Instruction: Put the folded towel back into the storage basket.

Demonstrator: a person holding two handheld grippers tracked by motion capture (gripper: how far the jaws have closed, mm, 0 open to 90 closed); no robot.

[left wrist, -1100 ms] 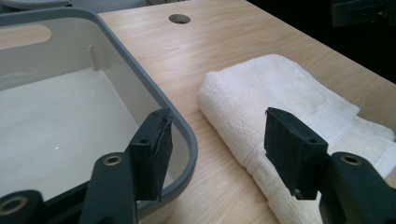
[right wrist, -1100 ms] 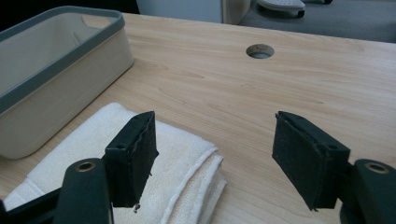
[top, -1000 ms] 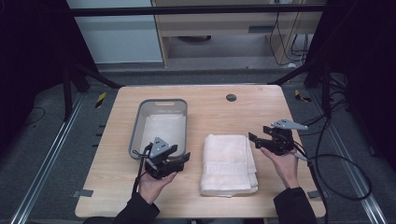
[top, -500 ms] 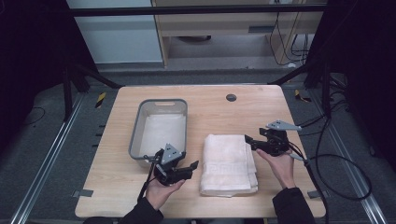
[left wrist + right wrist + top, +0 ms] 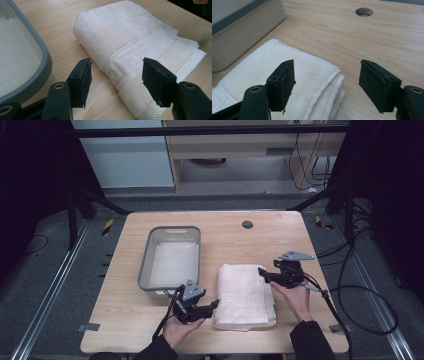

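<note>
A folded white towel (image 5: pixel 245 295) lies on the wooden table (image 5: pixel 230 240), right of a grey bin (image 5: pixel 171 257). My left gripper (image 5: pixel 214 304) is at the towel's near left edge, open, with the towel's patterned border (image 5: pixel 125 60) between and just beyond its jaws. My right gripper (image 5: pixel 262 271) is at the towel's far right corner, open, its jaws straddling that folded corner (image 5: pixel 332 72) from above. Neither gripper holds anything.
The grey bin (image 5: pixel 30 62) with a pale lining stands close to my left gripper's left jaw. A round cable hole (image 5: pixel 247 224) (image 5: pixel 364 11) is in the table's far middle. Cables trail off the table's right side (image 5: pixel 350 290).
My left gripper has moved right and toward the near edge, up to the towel's left side. My right gripper has moved left and slightly nearer, onto the towel's far right corner.
</note>
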